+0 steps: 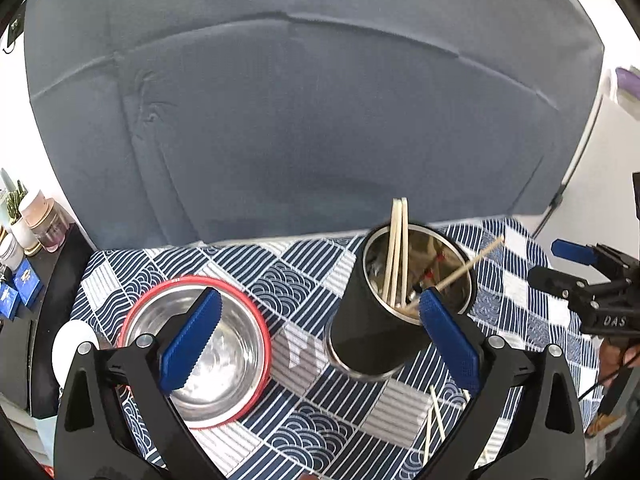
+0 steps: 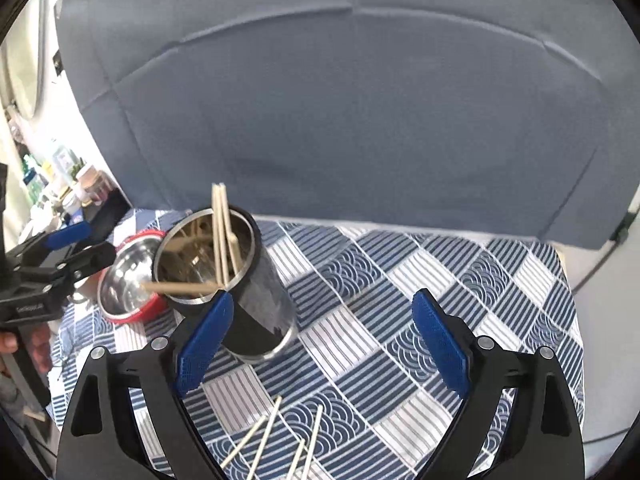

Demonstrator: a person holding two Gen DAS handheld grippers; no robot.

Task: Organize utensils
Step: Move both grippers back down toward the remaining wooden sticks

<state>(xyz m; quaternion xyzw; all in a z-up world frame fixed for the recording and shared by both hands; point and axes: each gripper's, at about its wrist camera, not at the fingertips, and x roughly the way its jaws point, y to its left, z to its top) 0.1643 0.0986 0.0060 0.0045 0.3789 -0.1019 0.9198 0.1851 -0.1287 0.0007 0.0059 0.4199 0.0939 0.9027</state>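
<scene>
Gathering the loose chopsticks from the worktop near the right gripper comes next, I judge: close low on one stick, lift it level, then tip it into the cup beside the bowl. Both that gripper and the left gripper gape wide, holding nothing; four sticks already stand in the cup.

The white letters "DAS" can be read on the black body of the right tongs, seen in the left wrist view. A small white label is printed on the left tongs in the right wrist view, but it cannot be made out.
</scene>
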